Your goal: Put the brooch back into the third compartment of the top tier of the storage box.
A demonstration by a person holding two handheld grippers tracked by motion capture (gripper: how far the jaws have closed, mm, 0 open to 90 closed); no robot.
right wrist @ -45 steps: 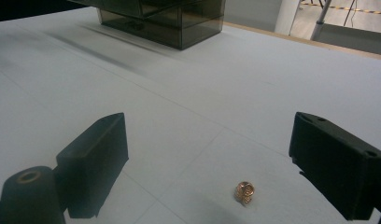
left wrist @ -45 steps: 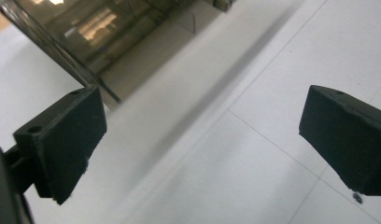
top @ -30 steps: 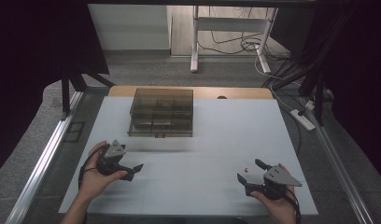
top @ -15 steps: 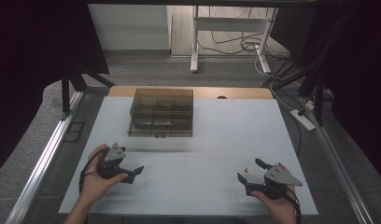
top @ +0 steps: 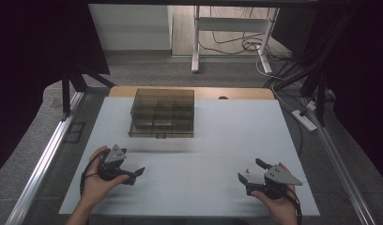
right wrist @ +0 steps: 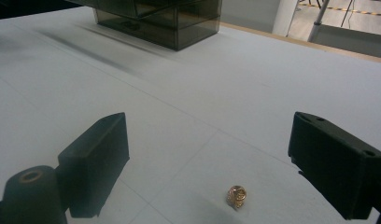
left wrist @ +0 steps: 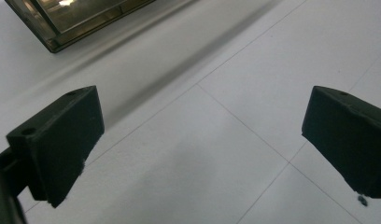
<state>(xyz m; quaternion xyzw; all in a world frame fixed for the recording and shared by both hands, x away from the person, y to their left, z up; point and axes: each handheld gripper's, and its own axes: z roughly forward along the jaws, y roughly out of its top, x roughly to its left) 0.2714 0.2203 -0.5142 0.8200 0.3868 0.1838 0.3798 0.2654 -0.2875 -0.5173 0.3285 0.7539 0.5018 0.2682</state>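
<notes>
Your right gripper sits low over the white table with its jaws spread wide, and the small gold ring lies on the table between them, untouched, nearer the front edge. Your left gripper hovers wide apart too, holding nothing, with the smoky compartment box well beyond it.

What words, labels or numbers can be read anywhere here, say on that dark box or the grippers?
None: no readable text on the box, the left gripper, the right gripper, the small gold piece or the table.
</notes>
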